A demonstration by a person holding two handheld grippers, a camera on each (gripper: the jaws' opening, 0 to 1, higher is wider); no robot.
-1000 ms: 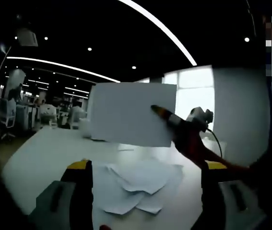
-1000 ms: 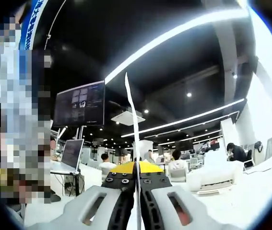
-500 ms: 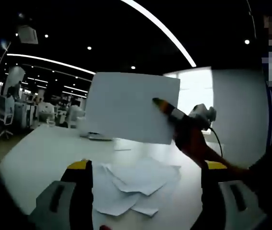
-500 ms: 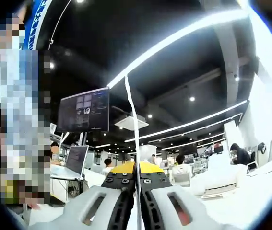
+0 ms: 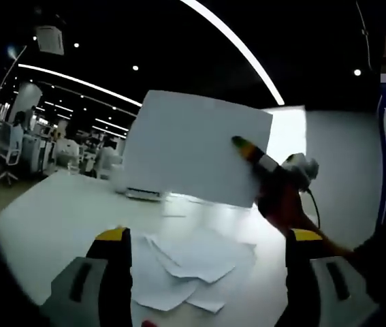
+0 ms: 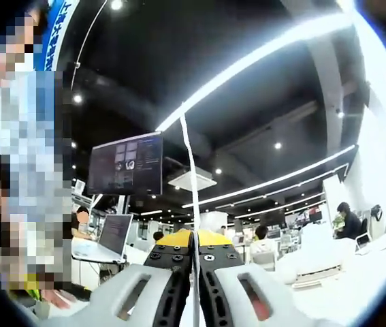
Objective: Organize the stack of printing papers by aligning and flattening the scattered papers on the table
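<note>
A: On the left of the left gripper view we had the white table (image 5: pixel 50 218), and low in the middle the scattered papers (image 5: pixel 186 262) lay on it, overlapping at different angles. Our left gripper (image 5: pixel 208 248) hung above them with its jaws wide apart and nothing between them.

B: And further right?

A: There the single sheet (image 5: pixel 193 146) was up in the air, well above the pile, pinched at its right edge by our right gripper (image 5: pixel 274 184). In the right gripper view we saw the same sheet (image 6: pixel 191 204) edge-on, as a thin line rising from between the two jaws, which were pressed together on it. To the left of it stood a dark monitor (image 6: pixel 126 163), and a laptop (image 6: pixel 111 235) below that.

B: So how far were we?

A: Early, in our judgement. One sheet was lifted; the others were not aligned, not flattened. Nearly all the stacking was left.
</note>
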